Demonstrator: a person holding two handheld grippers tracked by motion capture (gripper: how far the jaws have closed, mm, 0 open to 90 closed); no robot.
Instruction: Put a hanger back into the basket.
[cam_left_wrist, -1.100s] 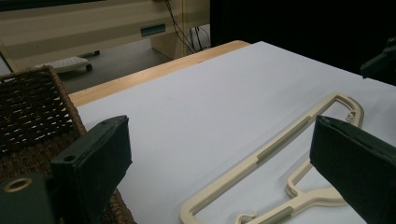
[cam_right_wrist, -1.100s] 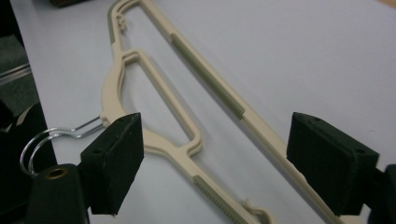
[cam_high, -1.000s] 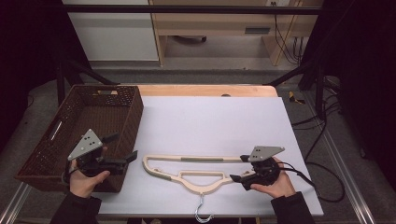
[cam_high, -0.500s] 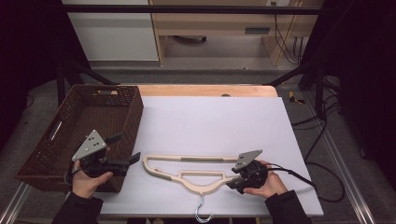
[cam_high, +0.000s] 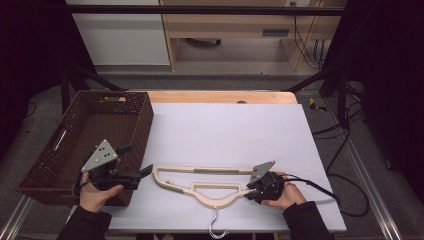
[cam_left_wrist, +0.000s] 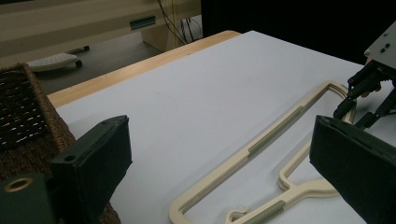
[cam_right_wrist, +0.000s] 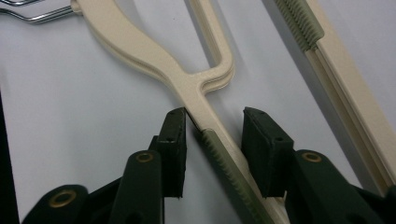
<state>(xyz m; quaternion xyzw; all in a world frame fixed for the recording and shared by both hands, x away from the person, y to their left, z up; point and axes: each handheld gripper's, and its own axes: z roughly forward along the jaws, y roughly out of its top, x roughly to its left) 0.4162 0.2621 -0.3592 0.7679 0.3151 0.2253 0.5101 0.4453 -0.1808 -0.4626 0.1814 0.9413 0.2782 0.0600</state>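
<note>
From the high view, I have the right gripper (cam_high: 256, 191) down at the right end of the cream plastic coat hanger with grey-green ribbed grips (cam_high: 200, 181), which lies flat on the white desk (cam_high: 235, 125) near its front edge, its metal hook (cam_high: 216, 227) over that edge. A second ago this gripper sat higher, beside the hanger; now it has dropped onto the shoulder bar. My left gripper (cam_high: 145, 171) hovers just off the hanger's left tip, beside the dark brown woven basket (cam_high: 75, 135).

In the left gripper view, its fingers (cam_left_wrist: 98, 158) stand wide apart with nothing between them, the hanger lying ahead on the desk.

In the right gripper view, the fingers (cam_right_wrist: 264, 144) have just been closing and now straddle the hanger's arm: the left pad looks to be touching it, the right one has a gap, so it's not clamped yet. I judge the pick-up is about to be secured
</note>
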